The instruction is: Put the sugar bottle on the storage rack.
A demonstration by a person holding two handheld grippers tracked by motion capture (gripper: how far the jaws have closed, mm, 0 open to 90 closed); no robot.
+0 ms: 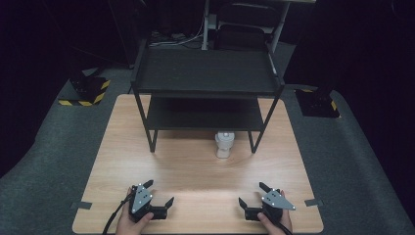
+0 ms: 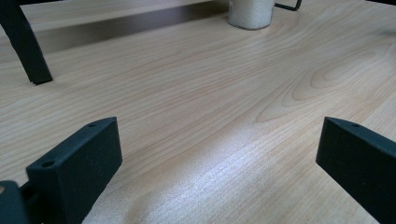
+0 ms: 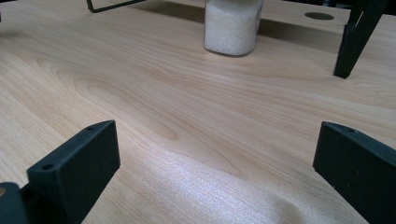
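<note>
Grippers rest at the near edge of the wooden table (image 1: pixel 195 171): left gripper (image 1: pixel 158 193) and right gripper (image 1: pixel 251 194), both with jaws spread wide, grasping nothing. Jar of white grains (image 1: pixel 224 144) stands upright by the black shelf rack (image 1: pixel 205 73), near its front right leg.

The bench (image 1: pixel 195 166) is pale wood with a flowing grain, smooth, with a soft sheen where light falls near its front edge. The shelf rack (image 1: pixel 205 73) looks like matt black metal, with dark, dull boards. The jar (image 3: pixel 232 25) is clear and glossy, full of white grains. Both the left gripper (image 2: pixel 219 154) and the right gripper (image 3: pixel 217 154) have matt black plastic-looking jaws. Grey felt-like cloth (image 1: pixel 54 147) surrounds the bench.
</note>
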